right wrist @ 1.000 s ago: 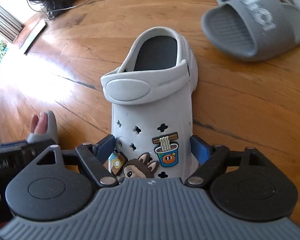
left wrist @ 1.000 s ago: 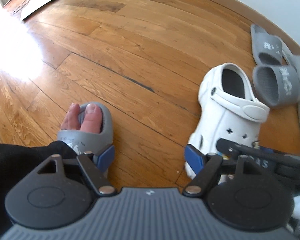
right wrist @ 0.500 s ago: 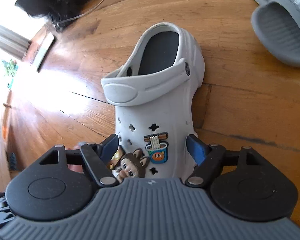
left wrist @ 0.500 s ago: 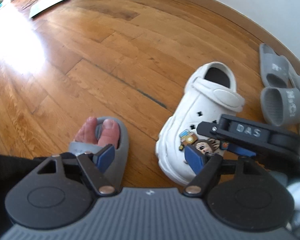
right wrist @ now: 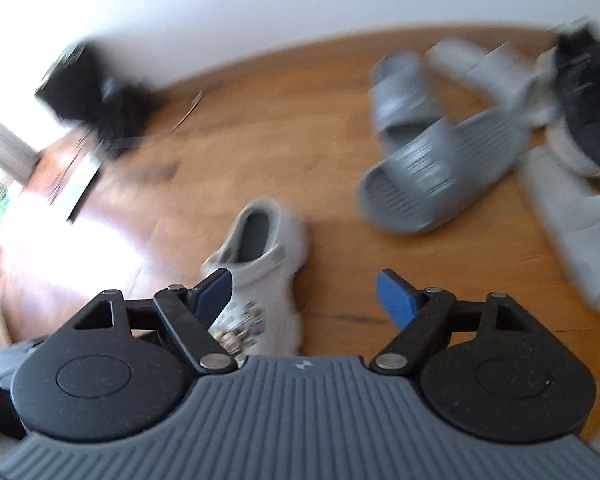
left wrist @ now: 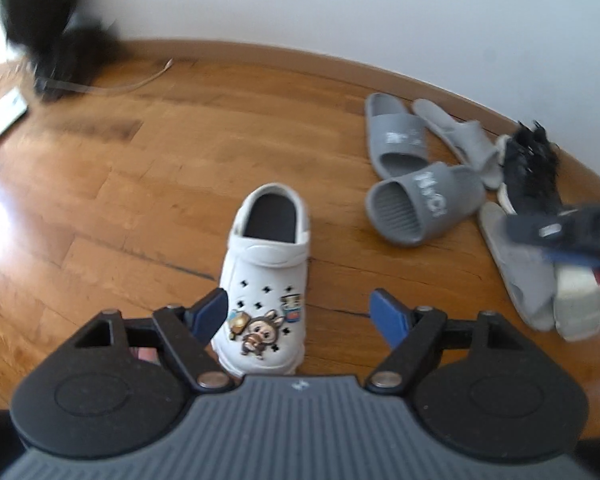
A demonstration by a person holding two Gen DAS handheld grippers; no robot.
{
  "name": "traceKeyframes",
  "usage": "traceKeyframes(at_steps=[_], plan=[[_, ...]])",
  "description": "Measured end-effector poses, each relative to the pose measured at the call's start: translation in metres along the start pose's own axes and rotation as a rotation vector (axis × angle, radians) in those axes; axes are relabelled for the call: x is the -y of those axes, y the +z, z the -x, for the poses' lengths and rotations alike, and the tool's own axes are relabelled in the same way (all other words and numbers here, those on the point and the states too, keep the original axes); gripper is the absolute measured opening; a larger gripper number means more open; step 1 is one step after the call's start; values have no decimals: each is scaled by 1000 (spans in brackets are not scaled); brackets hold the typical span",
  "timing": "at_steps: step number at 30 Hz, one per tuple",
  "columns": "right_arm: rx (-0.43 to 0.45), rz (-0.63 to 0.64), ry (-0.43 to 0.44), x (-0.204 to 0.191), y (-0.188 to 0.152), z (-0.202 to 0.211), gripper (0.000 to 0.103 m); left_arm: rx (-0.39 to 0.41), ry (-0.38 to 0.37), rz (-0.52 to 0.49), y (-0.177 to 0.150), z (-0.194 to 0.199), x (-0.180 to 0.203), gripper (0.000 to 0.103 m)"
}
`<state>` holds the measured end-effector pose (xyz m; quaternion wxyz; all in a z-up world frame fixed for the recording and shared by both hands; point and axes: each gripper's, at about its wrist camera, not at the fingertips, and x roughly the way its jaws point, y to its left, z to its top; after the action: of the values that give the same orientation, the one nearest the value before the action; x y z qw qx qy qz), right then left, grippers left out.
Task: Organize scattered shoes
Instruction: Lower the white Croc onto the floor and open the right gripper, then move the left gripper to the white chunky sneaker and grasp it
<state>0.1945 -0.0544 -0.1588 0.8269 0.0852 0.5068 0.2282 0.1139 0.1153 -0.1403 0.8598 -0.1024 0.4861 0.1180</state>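
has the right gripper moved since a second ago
Yes. The right gripper has pulled up and back from the white clog; the wall now shows, and the clog looks smaller on the wood floor.

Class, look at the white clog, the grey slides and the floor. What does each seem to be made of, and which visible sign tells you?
White clog: probably moulded foam or rubber, matte; one-piece body with punched holes and clip-on charms.
Grey slides: likely soft moulded rubber, matte; ribbed footbed, thick seamless strap.
Floor: wood planks, glossy; grain, board seams and glare.

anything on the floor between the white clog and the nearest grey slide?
Nothing: bare wood floor between the white clog and the grey slide, clearest in the left wrist view.
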Motion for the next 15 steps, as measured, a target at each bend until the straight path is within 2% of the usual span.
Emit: traceKeyframes(at_steps=[2,7,11,15], plan=[[58,14,-62,15,-4,44,81,22,-26,-24,-7,11,16,80],[118,-62,-130,48,-17,123,81,24,-62,-45,-16,15,28,80],[182,-49,-150,51,-17,174,83,51,-107,-84,-15,27,44,81],[215,-57,-108,55,-13,211,84,50,-105,-62,-3,33,62,83]])
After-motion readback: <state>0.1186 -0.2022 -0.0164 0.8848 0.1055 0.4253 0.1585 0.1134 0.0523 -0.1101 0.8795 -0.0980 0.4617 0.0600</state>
